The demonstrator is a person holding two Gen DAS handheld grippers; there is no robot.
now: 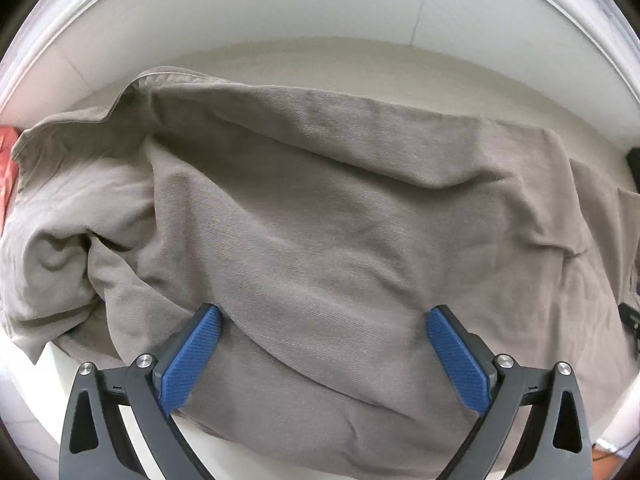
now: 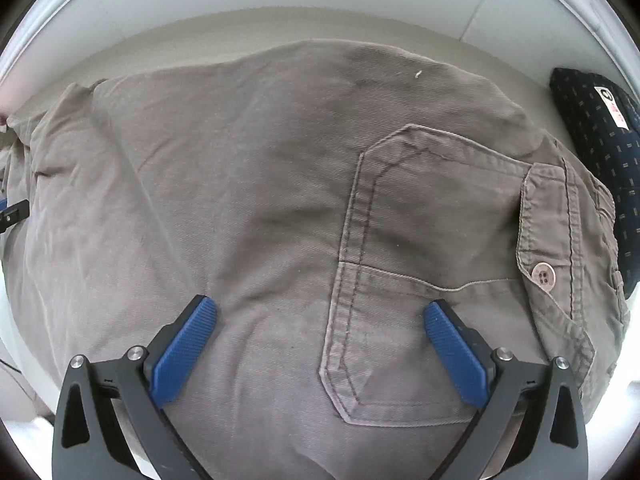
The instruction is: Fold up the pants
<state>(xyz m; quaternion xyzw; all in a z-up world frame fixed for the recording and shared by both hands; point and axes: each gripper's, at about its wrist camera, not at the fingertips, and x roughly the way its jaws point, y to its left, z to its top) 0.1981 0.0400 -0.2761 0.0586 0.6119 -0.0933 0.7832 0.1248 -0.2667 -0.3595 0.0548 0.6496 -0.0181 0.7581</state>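
Pants (image 1: 320, 208), grey-brown twill, lie spread over white desk (image 1: 280, 52), filling most of both wrist views. Left gripper (image 1: 324, 316) points down over the cloth, blue pads (image 1: 192, 360) spread wide, nothing pinched; fabric lies below and between them, contact unclear. Bunched fold at left of that view, hem edge along the far side, red cloth (image 1: 8, 160) at the far left edge. Right gripper (image 2: 320, 312) also points down, jaws fully apart, nothing gripped. Back pocket (image 2: 420, 260) sits under its right finger (image 2: 456, 356); waistband with pale button (image 2: 543, 276) at right. Dark patterned item (image 2: 596, 136) just beyond waistband, at the desk's far right.
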